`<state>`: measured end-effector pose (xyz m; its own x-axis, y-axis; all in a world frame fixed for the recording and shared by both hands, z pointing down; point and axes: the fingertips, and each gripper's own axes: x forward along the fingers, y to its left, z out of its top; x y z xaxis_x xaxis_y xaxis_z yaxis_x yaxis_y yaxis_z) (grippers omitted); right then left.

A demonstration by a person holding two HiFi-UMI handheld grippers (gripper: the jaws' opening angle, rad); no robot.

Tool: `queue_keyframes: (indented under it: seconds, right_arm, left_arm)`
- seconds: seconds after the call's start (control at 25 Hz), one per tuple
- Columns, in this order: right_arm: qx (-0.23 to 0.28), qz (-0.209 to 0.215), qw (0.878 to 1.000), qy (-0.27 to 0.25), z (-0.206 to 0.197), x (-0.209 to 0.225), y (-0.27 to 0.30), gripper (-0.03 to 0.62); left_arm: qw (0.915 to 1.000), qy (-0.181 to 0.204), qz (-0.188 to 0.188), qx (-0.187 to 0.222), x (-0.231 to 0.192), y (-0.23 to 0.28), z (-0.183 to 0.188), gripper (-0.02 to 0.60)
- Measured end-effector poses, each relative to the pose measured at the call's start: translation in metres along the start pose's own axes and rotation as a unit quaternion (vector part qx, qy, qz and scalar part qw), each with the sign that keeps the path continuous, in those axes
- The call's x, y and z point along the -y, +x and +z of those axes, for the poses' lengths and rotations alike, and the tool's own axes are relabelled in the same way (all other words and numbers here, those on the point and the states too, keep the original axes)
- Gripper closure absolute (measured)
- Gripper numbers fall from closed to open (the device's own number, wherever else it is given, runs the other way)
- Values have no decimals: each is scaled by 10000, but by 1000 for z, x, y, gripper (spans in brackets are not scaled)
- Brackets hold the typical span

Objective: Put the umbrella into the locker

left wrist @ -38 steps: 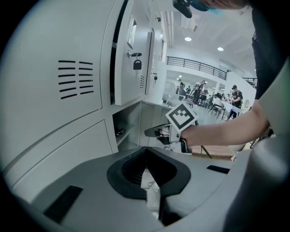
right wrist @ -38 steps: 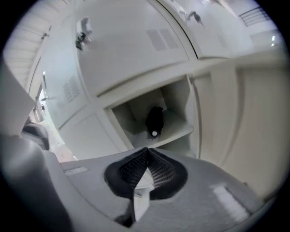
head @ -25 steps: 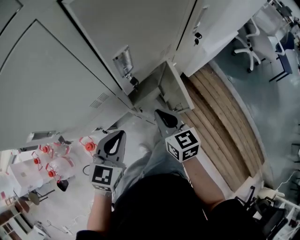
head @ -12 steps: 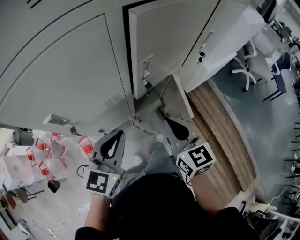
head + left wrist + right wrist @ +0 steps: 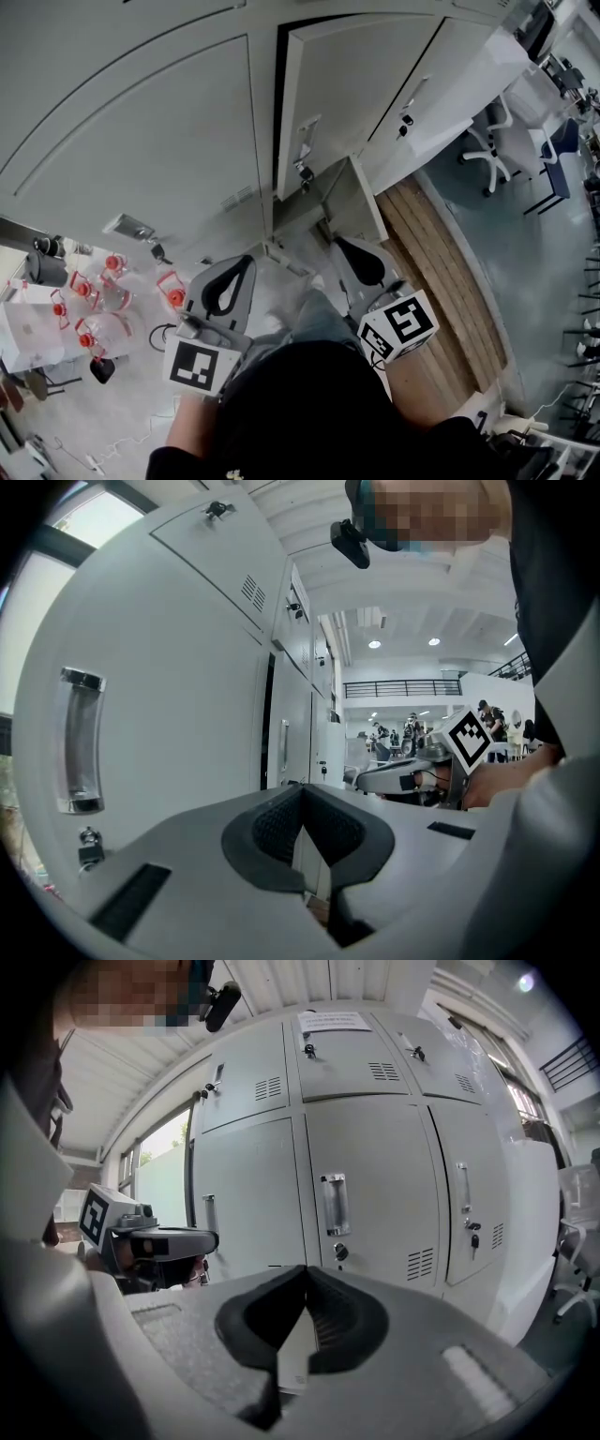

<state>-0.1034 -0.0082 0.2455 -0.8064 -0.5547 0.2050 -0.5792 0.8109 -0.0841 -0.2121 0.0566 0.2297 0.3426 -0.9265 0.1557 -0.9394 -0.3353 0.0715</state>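
A: While both hands hover before the lockers (image 5: pixel 375 1241), what do the tongs hold?
B: On the left gripper (image 5: pixel 302 797) the jaws are pressed together, nothing between. The right gripper (image 5: pixel 305 1277) reads the same: tips meeting, empty.
A: And the umbrella?
B: Cannot tell; no view shows it. One low locker door (image 5: pixel 364 199) stands open just ahead of the right gripper.

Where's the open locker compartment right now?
Head view, centre: the open compartment sits low in the locker bank, just beyond the right gripper, its door standing out beside the wooden floor strip.
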Motion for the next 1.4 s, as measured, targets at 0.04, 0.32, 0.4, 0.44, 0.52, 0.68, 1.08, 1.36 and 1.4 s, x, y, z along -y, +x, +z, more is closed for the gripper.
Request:
queue_keyframes:
  seconds: [0.04, 0.32, 0.4, 0.44, 0.52, 0.68, 1.08, 1.36, 1.4]
  right_arm:
    - [12, 13, 10000, 4, 1, -1, 0, 597]
    - [-21, 104, 9999, -61, -2, -10, 0, 597]
    - [-83, 95, 9999, -96, -5, -11, 0, 597]
    - [-98, 85, 9999, -103, -6, -11, 0, 597]
    - [-108, 77, 9999, -85, -7, -10, 1, 597]
    - [-149, 89, 9998, -26, -9, -9, 1, 597]
    - [-191, 46, 9998, 7, -13, -8, 0, 598]
    - [-214, -25, 9998, 34, -15, -6, 0, 597]
    - [-222, -34, 9997, 38, -16, -6, 0, 597]
  left_arm:
    - [10000, 12, -4, 5, 1, -1, 1, 571]
    - [10000, -7, 38, 27, 0, -6, 1, 571]
    - [10000, 13, 41, 27, 1, -7, 1, 571]
    - [10000, 18, 45, 25, 1, -7, 1, 571]
    - [10000, 7, 54, 9, 1, -7, 0, 571]
    - [10000, -31, 64, -26, 0, -8, -3, 571]
    - [9999, -61, 64, -48, -2, -8, -7, 571]
    - [9999, -116, 52, -69, -3, -8, -12, 571]
    - [9999, -118, 49, -69, -4, -8, -13, 571]
